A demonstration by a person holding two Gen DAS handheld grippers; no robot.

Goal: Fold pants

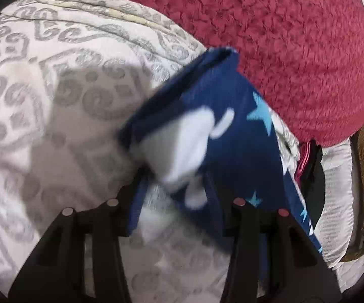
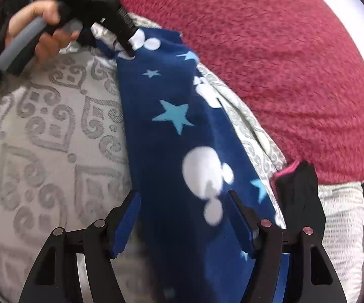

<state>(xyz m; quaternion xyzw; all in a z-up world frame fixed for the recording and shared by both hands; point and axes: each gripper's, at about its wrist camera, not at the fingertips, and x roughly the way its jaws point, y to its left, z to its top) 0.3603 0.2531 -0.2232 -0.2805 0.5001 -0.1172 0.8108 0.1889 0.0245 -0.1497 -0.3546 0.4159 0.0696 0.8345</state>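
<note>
We note the navy pants (image 2: 182, 136), printed with stars and white mouse heads, stretched over a grey-patterned white bedspread (image 2: 45, 131). The right gripper (image 2: 184, 217) has its blue-padded jaws on either side of the near end. At the far end, the left gripper (image 2: 127, 41) grips the cloth, a hand (image 2: 40, 29) on its handle. A red blanket (image 2: 270, 63) lies beyond; a black-and-pink folded garment (image 2: 296, 189) sits just beside the pants.

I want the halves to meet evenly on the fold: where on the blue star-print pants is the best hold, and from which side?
At the two narrow ends, as now: the pants stretch as one long band between the left gripper and right gripper. Come in along its length, jaws across the width, likely catching all layers.
</note>
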